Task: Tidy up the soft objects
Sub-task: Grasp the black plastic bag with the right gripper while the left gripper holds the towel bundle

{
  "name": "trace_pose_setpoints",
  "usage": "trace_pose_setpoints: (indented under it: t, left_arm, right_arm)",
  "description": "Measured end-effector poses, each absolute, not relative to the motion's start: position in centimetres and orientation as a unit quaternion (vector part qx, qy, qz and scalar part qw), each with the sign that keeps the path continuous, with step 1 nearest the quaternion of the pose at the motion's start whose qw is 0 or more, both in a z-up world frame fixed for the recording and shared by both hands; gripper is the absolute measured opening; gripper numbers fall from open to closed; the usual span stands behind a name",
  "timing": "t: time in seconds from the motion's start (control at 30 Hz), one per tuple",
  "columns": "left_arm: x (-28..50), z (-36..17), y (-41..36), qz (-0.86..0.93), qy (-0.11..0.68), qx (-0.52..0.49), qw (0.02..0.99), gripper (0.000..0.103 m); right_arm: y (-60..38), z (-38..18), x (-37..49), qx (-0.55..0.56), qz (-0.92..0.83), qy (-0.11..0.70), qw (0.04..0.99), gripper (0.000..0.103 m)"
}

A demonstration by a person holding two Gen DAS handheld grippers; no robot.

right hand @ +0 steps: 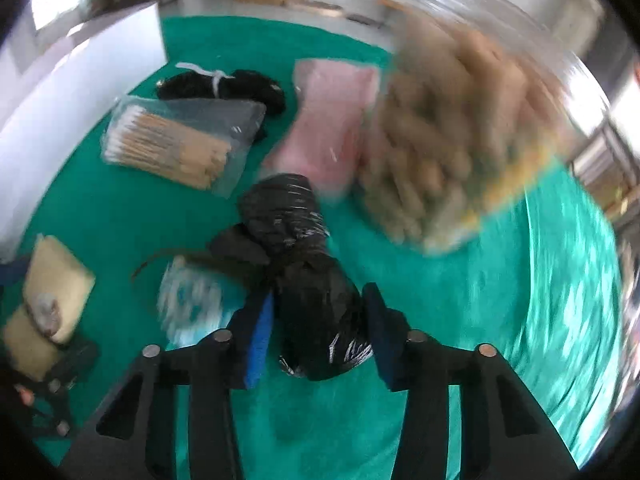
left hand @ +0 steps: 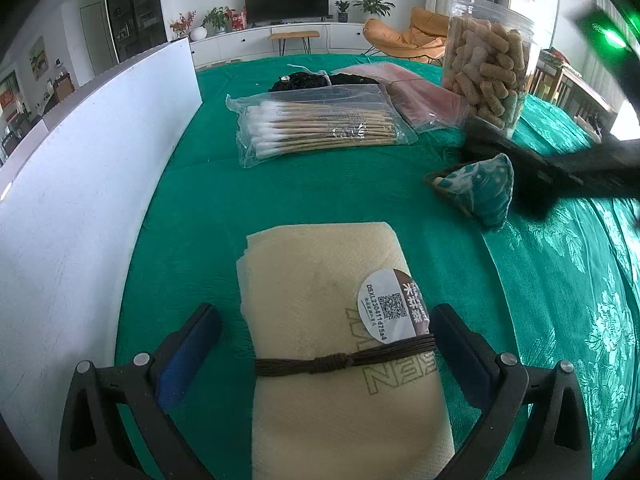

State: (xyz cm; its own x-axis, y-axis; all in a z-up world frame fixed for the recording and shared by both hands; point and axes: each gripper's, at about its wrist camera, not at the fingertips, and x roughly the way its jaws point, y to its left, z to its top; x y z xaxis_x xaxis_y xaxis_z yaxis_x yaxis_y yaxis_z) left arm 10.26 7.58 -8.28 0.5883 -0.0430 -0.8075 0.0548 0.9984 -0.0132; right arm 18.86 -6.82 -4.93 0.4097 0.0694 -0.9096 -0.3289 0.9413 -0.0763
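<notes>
A cream folded cloth (left hand: 320, 280), tied with brown cord and bearing a round label, lies on the green tablecloth (left hand: 200, 208) between the fingers of my left gripper (left hand: 326, 340). That gripper is open: its right pad is against the cloth and a gap shows at the left pad. In the blurred right wrist view my right gripper (right hand: 318, 320) is shut on a black plastic-wrapped bundle (right hand: 304, 264), with both pads against its sides. A teal patterned pouch (right hand: 188, 300) lies just left of it. The right gripper's dark body (left hand: 560, 168) reaches in beside this pouch (left hand: 480, 188).
A clear bag of cotton swabs (left hand: 320, 124), a pink packet (left hand: 424, 100), a black item with a white tie (left hand: 312, 78) and a clear jar of tan cylinders (left hand: 488, 68) sit farther back. A white board (left hand: 80, 160) stands along the left edge.
</notes>
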Motion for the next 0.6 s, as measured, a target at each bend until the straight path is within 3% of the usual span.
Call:
trace_pose_setpoints:
  t: [0.17,0.3,0.37,0.4,0.5,0.6]
  left_arm:
    - [10.3,-8.2,7.6,-0.027,0.453,0.007,0.891,0.103]
    - [10.3,-8.3,7.6,-0.027,0.453,0.007,0.891,0.103]
    - [10.3,-8.3,7.6,-0.027,0.453,0.007,0.891,0.103]
    - [10.3,-8.3,7.6,-0.027,0.453,0.007,0.891,0.103]
    - [10.3,-8.3,7.6,-0.027,0.453,0.007,0.891,0.103]
    - [10.3,-8.3,7.6,-0.027,0.452,0.007,0.891,0.103]
  right_arm:
    - [-13.9,-4.5,11.6,0.018,0.046,0.564,0.824,0.046]
    - [-15.2,-4.2,6.1,0.055,0.025,0.541,0.839,0.047]
    - [-14.6,-4.2,4.4,0.045,0.014,0.51,0.859,0.059]
    - [-14.4,-4.5,4.2,0.035,0.013,0.5,0.865,0.078]
    - [-13.8,-6.2,5.3,-0.013,-0.001,0.482,0.876,0.078]
    - [-14.4,-6.7,5.0,0.007,-0.007,0.462,0.887,0.081]
